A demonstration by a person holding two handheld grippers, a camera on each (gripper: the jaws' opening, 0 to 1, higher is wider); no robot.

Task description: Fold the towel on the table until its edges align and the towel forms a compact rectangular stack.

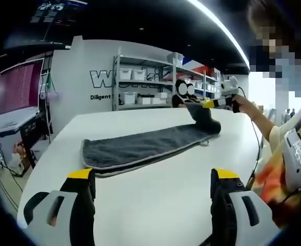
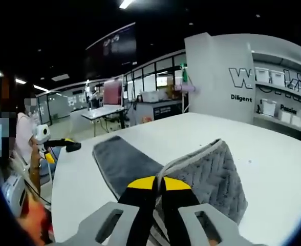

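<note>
A long grey quilted towel (image 1: 140, 146) lies lengthwise on the white table (image 1: 160, 205). In the left gripper view my left gripper (image 1: 153, 179) hovers open just short of the towel's near end, its jaws wide apart and empty. At the far end the right gripper (image 1: 218, 103) holds the towel's corner (image 1: 206, 117) raised off the table. In the right gripper view my right gripper (image 2: 158, 184) is shut on the towel's edge; the lifted part (image 2: 207, 174) bulges beside it. The flat part (image 2: 122, 156) runs away toward the left gripper (image 2: 66, 146).
Metal shelves (image 1: 145, 82) with white bins stand behind the table, by a grey wall with lettering (image 2: 263, 77). A monitor (image 1: 20, 87) and desk sit at the left. The person's arm (image 1: 260, 120) and body border the table's right side. Another table (image 2: 104, 111) stands farther off.
</note>
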